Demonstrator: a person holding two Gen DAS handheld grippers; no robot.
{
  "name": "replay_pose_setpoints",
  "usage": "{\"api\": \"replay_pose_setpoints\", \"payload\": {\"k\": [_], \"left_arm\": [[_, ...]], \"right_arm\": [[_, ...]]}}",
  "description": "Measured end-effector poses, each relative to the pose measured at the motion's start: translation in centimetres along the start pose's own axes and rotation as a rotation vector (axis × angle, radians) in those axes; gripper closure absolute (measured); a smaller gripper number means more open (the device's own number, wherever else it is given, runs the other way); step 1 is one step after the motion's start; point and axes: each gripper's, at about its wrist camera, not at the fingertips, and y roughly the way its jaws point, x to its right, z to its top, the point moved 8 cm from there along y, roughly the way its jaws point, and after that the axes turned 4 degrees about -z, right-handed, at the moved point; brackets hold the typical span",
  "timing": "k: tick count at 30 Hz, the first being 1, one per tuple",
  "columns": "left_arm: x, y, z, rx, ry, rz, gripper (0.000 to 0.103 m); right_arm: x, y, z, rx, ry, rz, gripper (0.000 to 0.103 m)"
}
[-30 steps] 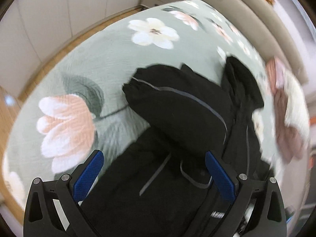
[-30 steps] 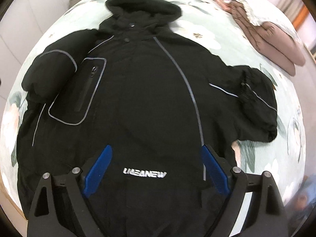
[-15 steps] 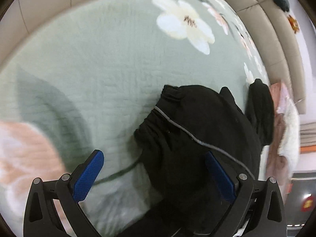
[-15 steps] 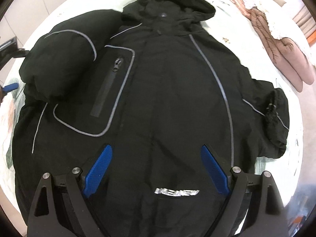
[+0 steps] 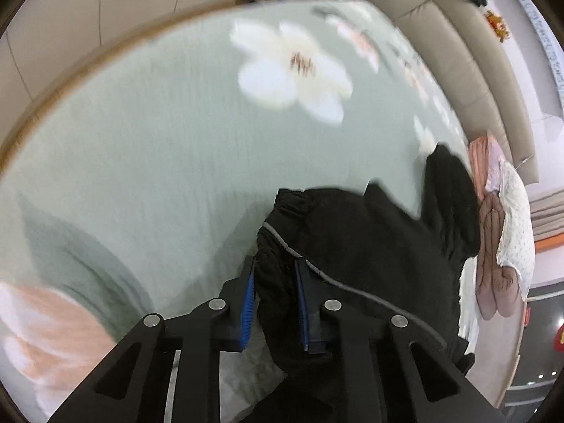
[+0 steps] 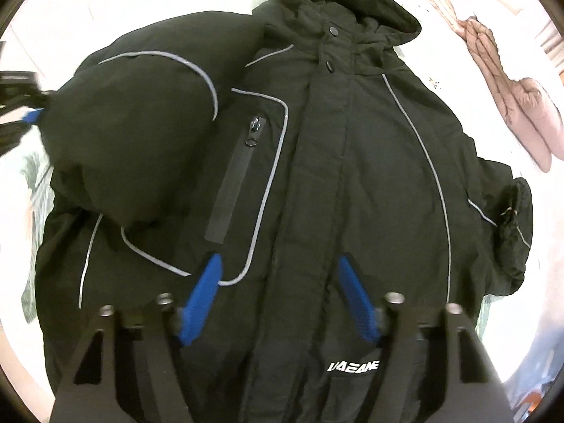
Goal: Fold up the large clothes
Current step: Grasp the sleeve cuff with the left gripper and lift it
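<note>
Black hooded jacket [image 6: 352, 176] lies face up, zipped, spread on the bed [image 5: 158, 148] w/ the green floral cover; hood at the far end, hem near me. Its left-side sleeve [image 6: 134, 134] is bunched across the chest, the other sleeve [image 6: 507, 232] is crumpled at the right edge.

My left gripper [image 5: 273, 303] has just been closing and now pinches the cuff [image 5: 278, 246] of that left-side sleeve, black cloth squeezed between the blue pads. My right gripper [image 6: 282, 292] has also just been narrowing, jaws part-way apart over the lower front, between the pocket piping and the zip flap. Whether its pads bite fabric yet, I can't tell; looks like not.

Step as I judge it: start of the sleeve fold, most of the job still ahead. To do it well I'd keep the cuff grip firm and get enough of the elastic in, since padded fabric slips. Then draw the sleeve out straight before laying it flat across the body, w/ the right gripper pressing the front down so the whole jacket doesn't drag. Slow lift, no twisting.

Writing: white logo [image 6: 352, 366] near the hem, reads approx "UAEANE", cut off by the right finger. No other label legible.
</note>
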Motion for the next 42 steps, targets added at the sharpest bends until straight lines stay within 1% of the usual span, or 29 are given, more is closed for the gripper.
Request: {"api": "replay_pose_setpoints", "payload": {"k": [1,2,3,5,6,7,8,12,14,16,18,19,20,22,24,28,33,35,37,42], "left_arm": [[0.1,-1.3,0.8,0.032,0.012,0.009,0.084],[0.0,-3.1,1.8,0.074,0.032,0.034,0.084],[-0.2,-4.0,2.6,0.096,0.041,0.056,0.084],[-1.8,-7.6,5.0,0.177,0.064,0.149,0.084],[-2.5,-8.8,5.6,0.203,0.074,0.187,0.084],[-3.4,-10.5,6.7,0.247,0.095,0.256,0.084],[-4.7,-12.5,8.1,0.3,0.128,0.357,0.084],[-9.5,-16.9,11.6,0.394,0.151,0.591,0.085],[-11.2,-17.3,12.4,0.396,0.174,0.671,0.085],[-13.2,-16.1,12.7,0.353,0.176,0.689,0.085],[-14.7,-14.7,12.3,0.313,0.158,0.694,0.085],[-15.7,-14.1,12.2,0.297,0.148,0.71,0.085],[-16.5,-13.8,12.1,0.285,0.137,0.709,0.085],[-16.8,-13.4,11.8,0.286,0.113,0.691,0.085],[-16.4,-14.0,11.5,0.291,0.095,0.643,0.085],[-12.9,-14.6,10.7,0.315,0.132,0.536,0.085],[-5.5,-15.4,7.1,0.318,0.255,0.394,0.085],[-2.0,-15.4,5.1,0.329,0.329,0.36,0.086],[1.8,-15.3,2.7,0.334,0.397,0.311,0.088],[10.2,-15.0,-2.9,0.333,0.514,0.215,0.089]], "right_arm": [[-0.1,0.1,0.2,-0.006,0.006,0.003,0.041],[0.0,0.2,0.4,-0.011,0.012,0.007,0.043],[0.0,0.2,0.6,-0.011,0.016,0.011,0.043],[0.2,0.0,1.2,0.002,0.018,0.004,0.043],[0.3,0.0,1.5,0.008,0.021,-0.003,0.043],[0.5,0.0,1.7,0.011,0.025,-0.005,0.043],[0.6,0.1,2.0,0.011,0.033,-0.004,0.043],[1.1,1.0,2.4,0.0,0.051,-0.011,0.043],[1.1,1.8,2.4,-0.013,0.052,-0.02,0.043],[1.2,2.6,2.3,-0.03,0.054,-0.025,0.043],[1.2,3.4,2.2,-0.047,0.054,-0.022,0.043],[1.2,3.6,2.1,-0.051,0.053,-0.023,0.043],[1.1,3.9,2.0,-0.057,0.048,-0.026,0.043],[1.0,4.1,1.9,-0.058,0.04,-0.027,0.043],[0.8,4.3,2.0,-0.06,0.032,-0.03,0.043],[0.3,4.3,2.1,-0.06,0.042,-0.019,0.043],[-0.1,3.3,2.3,-0.039,0.054,-0.005,0.043],[-0.2,2.6,2.3,-0.026,0.051,-0.008,0.043],[-0.3,1.8,2.2,-0.012,0.053,-0.005,0.043],[1.3,0.2,0.7,0.01,0.085,0.002,0.043]]}}
